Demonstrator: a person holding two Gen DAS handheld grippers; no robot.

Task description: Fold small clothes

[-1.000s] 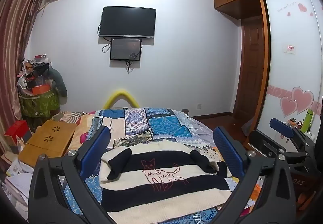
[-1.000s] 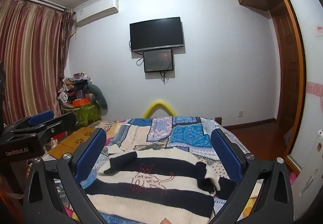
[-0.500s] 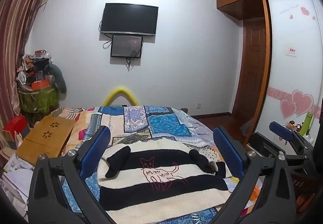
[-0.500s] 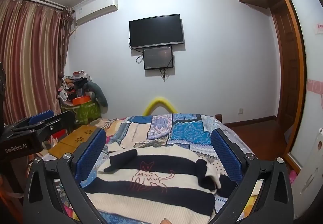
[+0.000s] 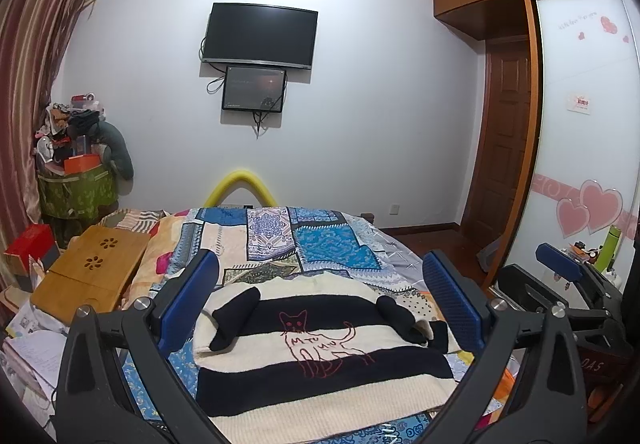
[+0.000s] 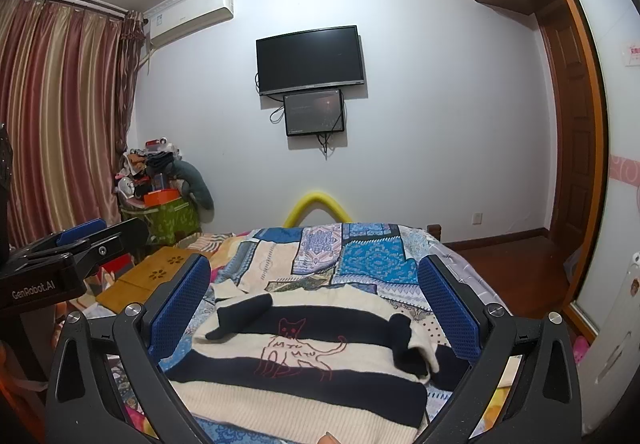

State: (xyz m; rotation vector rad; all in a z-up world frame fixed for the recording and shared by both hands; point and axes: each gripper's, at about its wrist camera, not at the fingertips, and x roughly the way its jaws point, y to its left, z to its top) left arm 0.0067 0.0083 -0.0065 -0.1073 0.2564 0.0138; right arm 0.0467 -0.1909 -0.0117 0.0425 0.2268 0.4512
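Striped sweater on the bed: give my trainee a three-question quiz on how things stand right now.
1. True or false: the left hand-held gripper is shut on the striped sweater.
2. Where do both sleeves lie: A) spread out sideways B) folded in over the front?
3. Fill in: the red outline on the sweater's front shows a ____.

Key: 1 false, both the left and the right hand-held gripper are open above it; 2 B; 3 cat.

Both wrist views low over bed, facing TV wall, side by side.
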